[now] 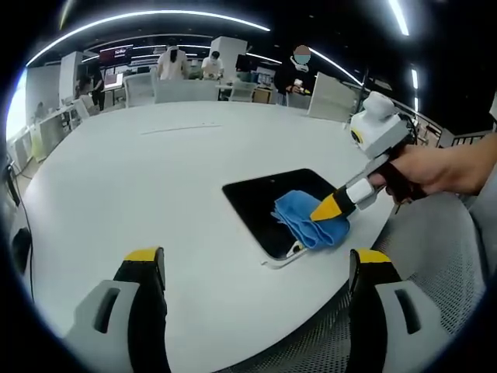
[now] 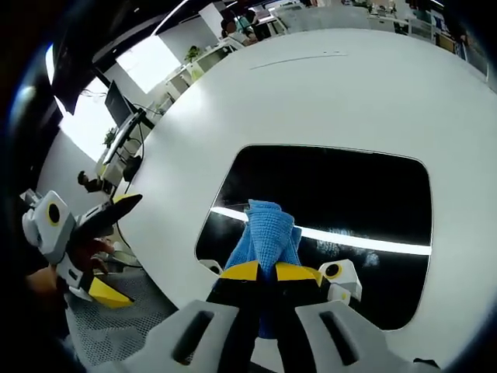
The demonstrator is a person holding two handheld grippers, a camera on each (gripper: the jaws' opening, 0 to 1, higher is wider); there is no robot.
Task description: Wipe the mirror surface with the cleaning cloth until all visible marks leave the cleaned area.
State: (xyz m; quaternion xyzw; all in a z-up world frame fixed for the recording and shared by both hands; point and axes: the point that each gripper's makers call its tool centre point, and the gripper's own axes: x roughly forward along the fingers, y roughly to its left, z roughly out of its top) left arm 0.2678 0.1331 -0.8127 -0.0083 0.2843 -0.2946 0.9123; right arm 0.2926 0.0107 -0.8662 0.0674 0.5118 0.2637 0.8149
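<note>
Mirror [image 2: 342, 194] is glossy dark glass, reflecting a light strip; cloth [image 2: 268, 229] is blue, textured weave; table [image 1: 155, 179] is smooth, matt white; gripper [image 2: 268, 273] jaws look plastic

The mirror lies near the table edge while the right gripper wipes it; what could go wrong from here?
1. The mirror lies close to the white table's edge, and the left gripper is open and off it; a hard push may slide it.
2. The right gripper holds the blue cloth bunched, so it may cover little and miss the smudges beside it.
</note>
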